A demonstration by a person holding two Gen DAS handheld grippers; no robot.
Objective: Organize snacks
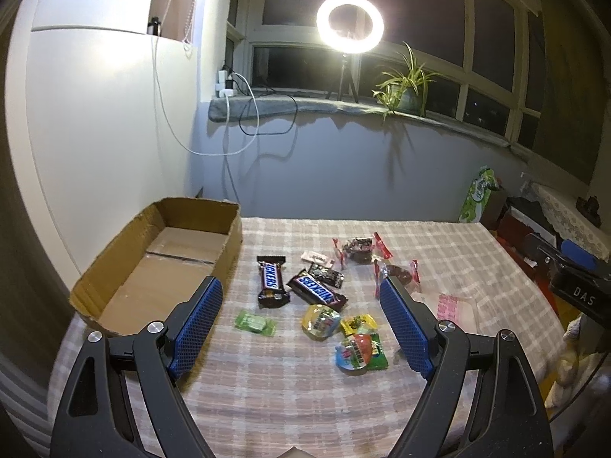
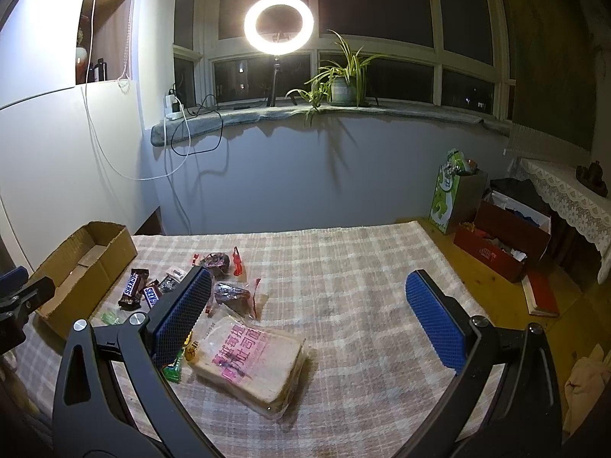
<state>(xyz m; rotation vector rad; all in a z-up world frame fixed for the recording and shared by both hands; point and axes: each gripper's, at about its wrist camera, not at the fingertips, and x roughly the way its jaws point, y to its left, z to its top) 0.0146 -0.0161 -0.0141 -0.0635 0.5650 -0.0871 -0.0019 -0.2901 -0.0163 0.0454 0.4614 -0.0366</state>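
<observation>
The snacks lie scattered on a plaid tablecloth (image 1: pixel 290 393). Two Snickers bars sit near the middle, one (image 1: pixel 270 278) pointing toward the wall and the other (image 1: pixel 318 290) angled beside it, its far end touching a small dark packet (image 1: pixel 327 274). Beyond those are two clear candy bags with red ends, one (image 1: pixel 359 249) further back and one (image 1: pixel 399 273) nearer. Closer in, a green wrapped sweet (image 1: pixel 255 322) lies alone, and to its right are two round jelly cups (image 1: pixel 320 321), (image 1: pixel 353 352), with a yellow sachet (image 1: pixel 357 323) between them. A wrapped sandwich-bread pack (image 2: pixel 250 366) with pink lettering rests on the cloth's right side, apart from the candy cluster.

An open cardboard box (image 1: pixel 126 267) stands at the table's left edge, beside the Snickers, with nothing showing inside.

The left gripper (image 1: pixel 301 322) hangs above the candy with its jaws spread wide, holding nothing. The right gripper (image 2: pixel 309 316) hovers above the bread pack, jaws also wide and bare; its left blue pad (image 2: pixel 179 313) hides some of the sweets from that view.

On the windowsill behind, a ring light (image 1: pixel 349 23) glows on a tripod next to a potted spider plant (image 1: pixel 404 89).
</observation>
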